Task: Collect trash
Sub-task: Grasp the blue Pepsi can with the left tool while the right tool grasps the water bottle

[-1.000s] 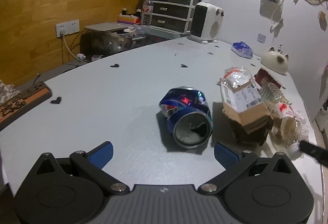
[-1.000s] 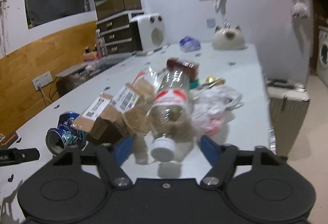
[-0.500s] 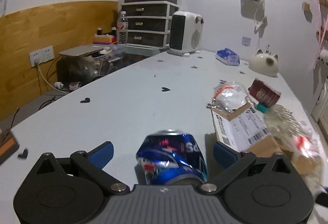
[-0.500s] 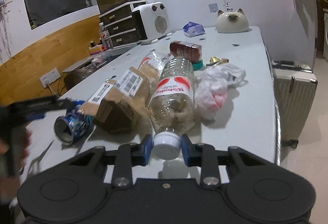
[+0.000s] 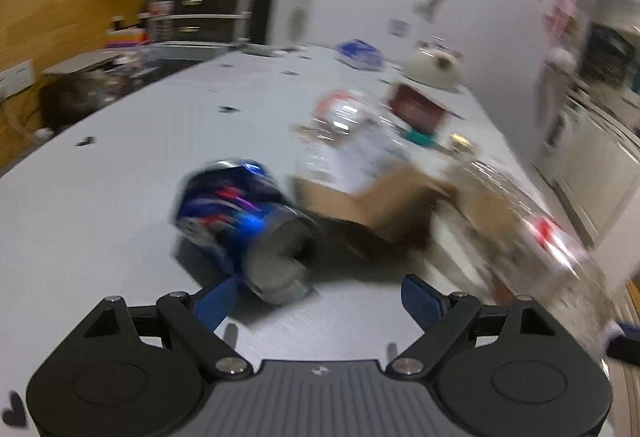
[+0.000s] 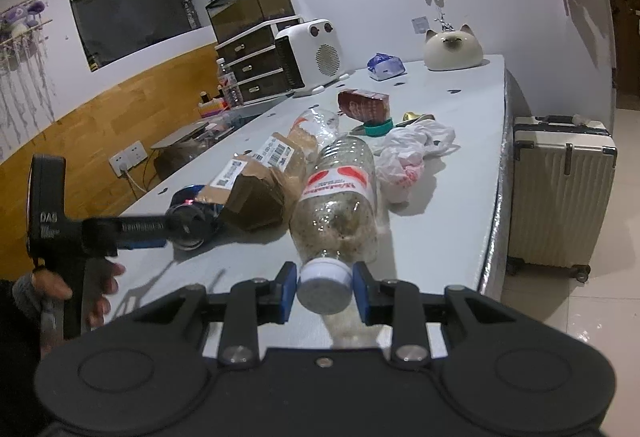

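My left gripper (image 5: 318, 295) is spread wide over the grey table (image 5: 120, 197), the crushed blue soda can (image 5: 244, 225) lying on its side just ahead and touching my left blue finger (image 5: 214, 299) — that view is blurred, so finer detail is lost. To the can's right lies a torn cardboard parcel (image 6: 260, 179) with shipping labels, touching the can, and beside it the clear plastic bottle (image 6: 340, 197) with a red-and-white label. My right gripper (image 6: 325, 291) is clenched on that bottle's white cap (image 6: 325, 283), and further right sit a crumpled white plastic bag (image 6: 412, 153) and — off the table — a cream suitcase (image 6: 560, 193).
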